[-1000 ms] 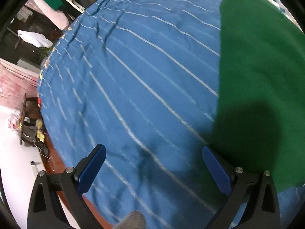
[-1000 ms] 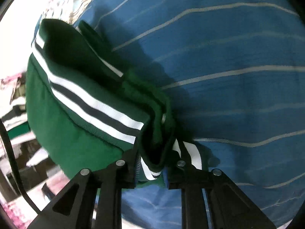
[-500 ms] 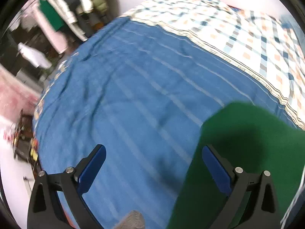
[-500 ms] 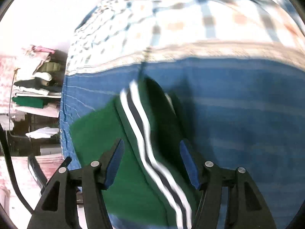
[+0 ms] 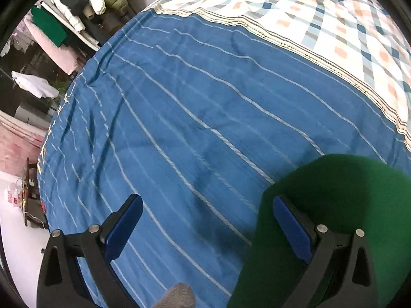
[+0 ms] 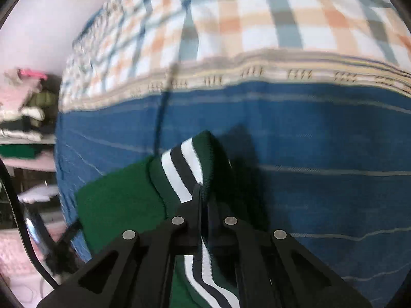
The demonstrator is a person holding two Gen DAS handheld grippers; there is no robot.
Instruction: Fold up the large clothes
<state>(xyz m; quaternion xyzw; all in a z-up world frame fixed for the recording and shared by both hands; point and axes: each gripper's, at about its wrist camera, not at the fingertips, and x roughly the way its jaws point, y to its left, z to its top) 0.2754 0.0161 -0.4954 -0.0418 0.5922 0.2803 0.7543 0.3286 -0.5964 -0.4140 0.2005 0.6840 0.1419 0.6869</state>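
A green garment lies folded on the blue striped bedsheet. My left gripper hangs open over the sheet with nothing between its pads; its right finger is over the garment's left edge. In the right wrist view the same garment shows its ribbed band with white and dark stripes. My right gripper is shut, its tips together just above that band. No cloth shows between the pads.
A checked quilt covers the far part of the bed. Shelves with stacked clothes stand beyond the bed's left side. A black cable hangs at the left of the right wrist view.
The right gripper let go of the striped band, opened astride it, then shut again, and its view swung up toward the quilt. The left gripper, still open, moved along the sheet and the garment's left edge.
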